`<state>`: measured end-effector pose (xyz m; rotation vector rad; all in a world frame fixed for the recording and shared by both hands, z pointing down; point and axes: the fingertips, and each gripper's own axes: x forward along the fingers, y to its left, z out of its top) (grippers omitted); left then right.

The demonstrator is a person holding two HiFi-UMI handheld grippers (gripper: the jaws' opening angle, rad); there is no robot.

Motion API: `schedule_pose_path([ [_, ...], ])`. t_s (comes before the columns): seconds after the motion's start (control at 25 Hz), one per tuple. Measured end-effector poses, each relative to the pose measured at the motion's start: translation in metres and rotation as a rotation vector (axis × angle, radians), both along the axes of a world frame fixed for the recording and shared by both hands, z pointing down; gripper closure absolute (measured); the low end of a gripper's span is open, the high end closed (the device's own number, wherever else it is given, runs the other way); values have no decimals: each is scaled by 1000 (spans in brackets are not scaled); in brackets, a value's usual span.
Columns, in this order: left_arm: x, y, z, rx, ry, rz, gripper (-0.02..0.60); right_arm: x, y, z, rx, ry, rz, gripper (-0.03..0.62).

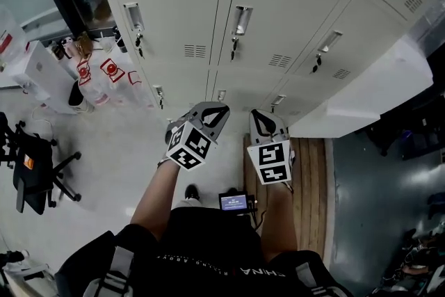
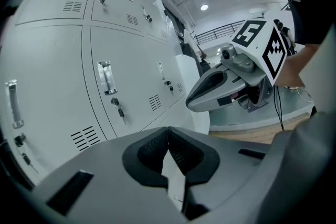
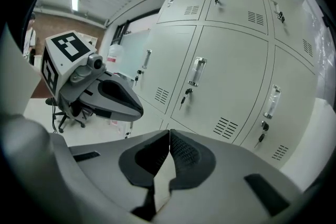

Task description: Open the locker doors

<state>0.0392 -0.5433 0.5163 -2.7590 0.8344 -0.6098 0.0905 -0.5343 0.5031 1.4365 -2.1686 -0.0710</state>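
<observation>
A bank of cream locker doors (image 1: 278, 17) fills the top of the head view, all closed. Chrome handles (image 1: 241, 19) with keys hanging below sit on the upper row, and smaller handles (image 1: 221, 95) on the lower row. My left gripper (image 1: 220, 108) and right gripper (image 1: 261, 113) hover side by side in front of the lower row, apart from the doors. Both are shut with nothing between the jaws. The left gripper view shows its shut gripper (image 2: 168, 131) and a door handle (image 2: 105, 77) to the left. The right gripper view shows its shut gripper (image 3: 169, 134) below another handle (image 3: 197, 71).
A black office chair (image 1: 35, 170) stands on the white floor at left. Plastic-wrapped items with red labels (image 1: 104, 73) lean beside the lockers. A wooden strip of floor (image 1: 311, 170) lies at right, below a white box (image 1: 375, 90). A small screen (image 1: 234, 202) glows near the person's feet.
</observation>
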Motion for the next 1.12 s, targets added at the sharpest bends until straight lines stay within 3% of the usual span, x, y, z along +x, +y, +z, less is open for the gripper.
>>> schedule_pose_path([
  [0.44, 32, -36, -58, 82, 12, -47, 561, 8, -40, -54, 79, 1, -110, 565],
  [1.12, 33, -98, -258, 336, 18, -152, 561, 10, -96, -260, 399, 123, -134, 565],
])
